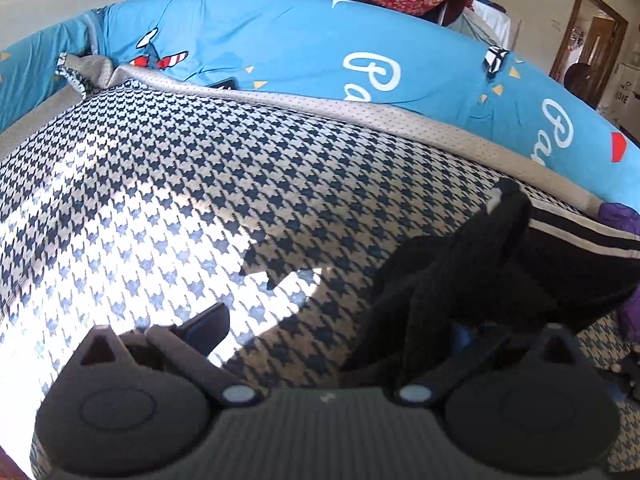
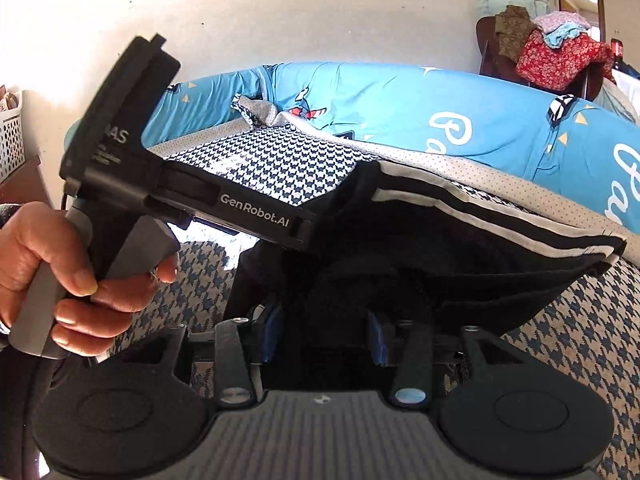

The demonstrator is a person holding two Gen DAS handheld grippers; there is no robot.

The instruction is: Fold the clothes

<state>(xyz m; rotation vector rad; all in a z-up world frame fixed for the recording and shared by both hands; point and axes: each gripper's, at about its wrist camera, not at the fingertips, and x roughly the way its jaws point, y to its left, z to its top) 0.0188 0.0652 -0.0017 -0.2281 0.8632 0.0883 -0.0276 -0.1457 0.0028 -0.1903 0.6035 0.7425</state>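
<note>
Both tongs stand spread: black trousers [image 2: 400,248] bunch between the right tongs [image 2: 324,336] and drape over the left tongs' [image 1: 340,332] right finger

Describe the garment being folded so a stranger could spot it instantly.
Start at the bed's houndstooth blanket, in front of the blue bedding. Lifted above the blanket hangs a black garment. Two white stripes along its upper edge distinguish it from everything patterned around it.

Black garment [image 1: 472,264] on houndstooth blanket [image 1: 200,184]
</note>
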